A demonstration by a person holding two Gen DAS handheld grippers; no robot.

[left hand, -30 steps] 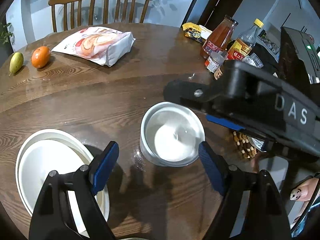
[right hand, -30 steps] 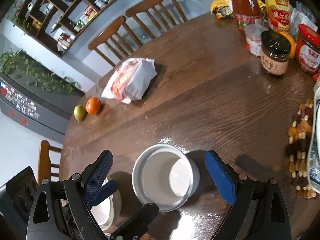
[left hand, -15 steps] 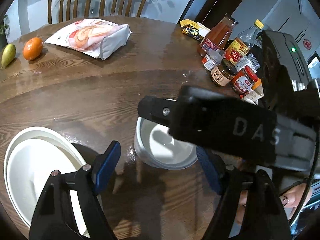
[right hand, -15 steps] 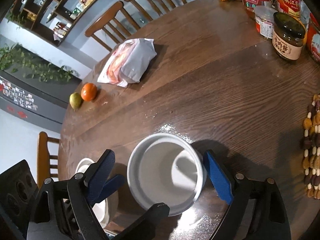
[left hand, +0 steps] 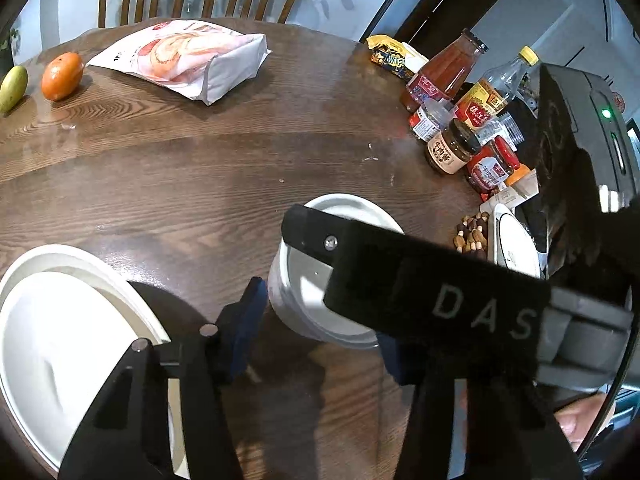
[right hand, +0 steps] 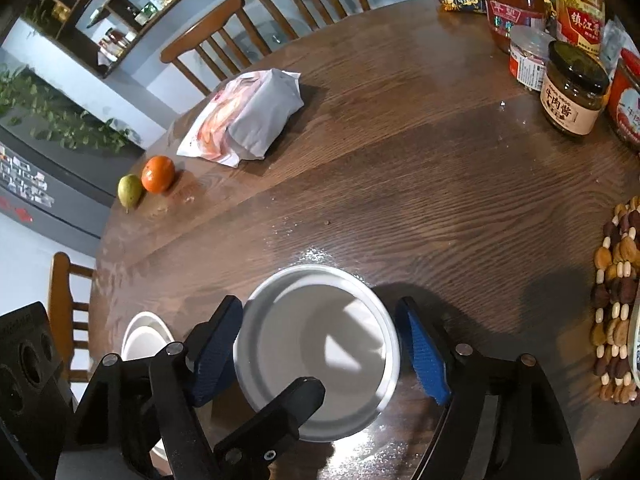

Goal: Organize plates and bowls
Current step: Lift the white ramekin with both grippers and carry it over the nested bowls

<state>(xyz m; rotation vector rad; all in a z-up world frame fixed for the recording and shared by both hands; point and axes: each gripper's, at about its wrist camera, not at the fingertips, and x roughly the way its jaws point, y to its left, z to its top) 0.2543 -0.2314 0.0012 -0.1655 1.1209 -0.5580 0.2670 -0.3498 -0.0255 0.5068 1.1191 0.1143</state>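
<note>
I have both grippers down around the white bowl [right hand: 316,350] near my edge of the round wooden table [right hand: 420,168]. My right gripper [right hand: 320,356] straddles it: its jaws have just been closing, the left blue pad [right hand: 214,354] lies against the bowl's wall, while the right pad [right hand: 424,356] sits just beside the rim, and I cannot tell whether it touches. In the left wrist view my left gripper [left hand: 320,344] has also just been closing with the same bowl [left hand: 308,292] between its fingers; the left pad [left hand: 246,330] is at the bowl's side, almost touching, but the black body of the right gripper crosses in front and hides the other pad, so I cannot tell whether the grip is made.

To the left of the bowl, close to the table edge, stands a stack of white plates [left hand: 60,340], partly under my left gripper's frame. At the far side lie a white snack bag [left hand: 188,56], an orange [left hand: 62,76] and a green pear [left hand: 14,88] just beside it. On the right stand sauce bottles and jars [left hand: 452,148], with a beaded trivet [right hand: 616,312] near the edge. A fingertip [left hand: 580,424] shows at the lower right of the left wrist view.
</note>
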